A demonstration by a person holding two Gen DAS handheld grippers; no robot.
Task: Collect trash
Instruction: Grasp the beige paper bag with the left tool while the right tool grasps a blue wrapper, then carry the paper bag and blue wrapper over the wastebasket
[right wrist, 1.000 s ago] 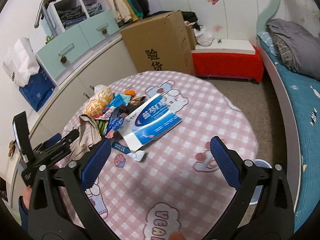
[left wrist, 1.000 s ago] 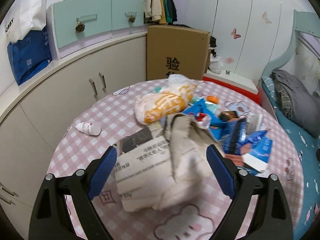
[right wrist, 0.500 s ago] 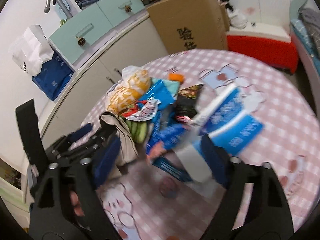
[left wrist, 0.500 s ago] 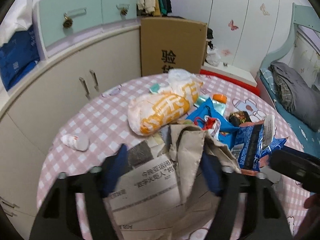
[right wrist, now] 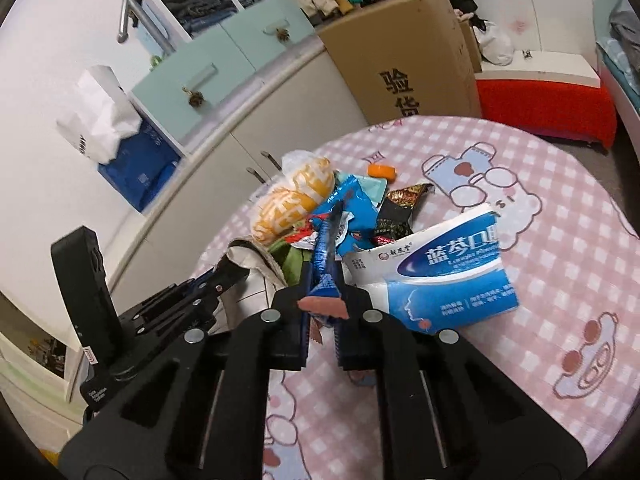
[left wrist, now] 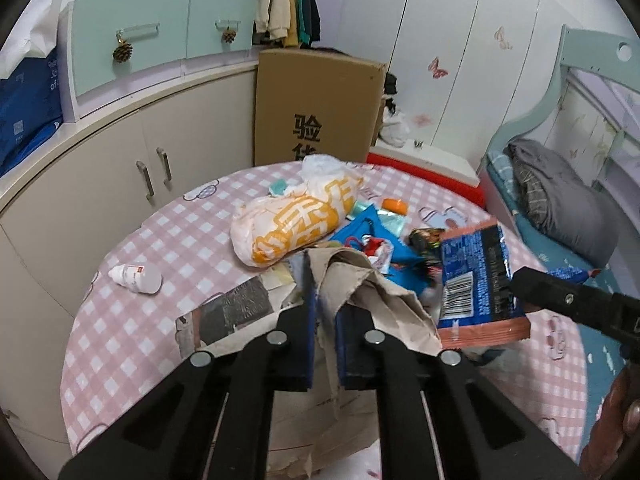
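My left jaws are pressed together on a fold of the torn brown paper bag (left wrist: 372, 292), and my right jaws are pinched on the lower end of a blue snack wrapper (right wrist: 329, 258).

In my left gripper (left wrist: 325, 320) the paper stands up between the pads as a crumpled ridge, rising from the pinch and flopping over to the right; the rest of the bag spreads flat on the pink checked table (left wrist: 132, 320) beneath and in front of me.

In my right gripper (right wrist: 322, 312) the wrapper is held edge-on, its long axis running up and away from the pads, tilted slightly right, with its pink-edged end sticking out toward me. From the left wrist view the same wrapper (left wrist: 478, 284) shows its flat printed face with a barcode, standing upright just right of the bag.

Behind both lie an orange-and-white plastic bag (left wrist: 292, 224), a blue medicine box (right wrist: 444, 276) just right of my right jaws, and a small white bottle (left wrist: 136, 278) well apart on the left.
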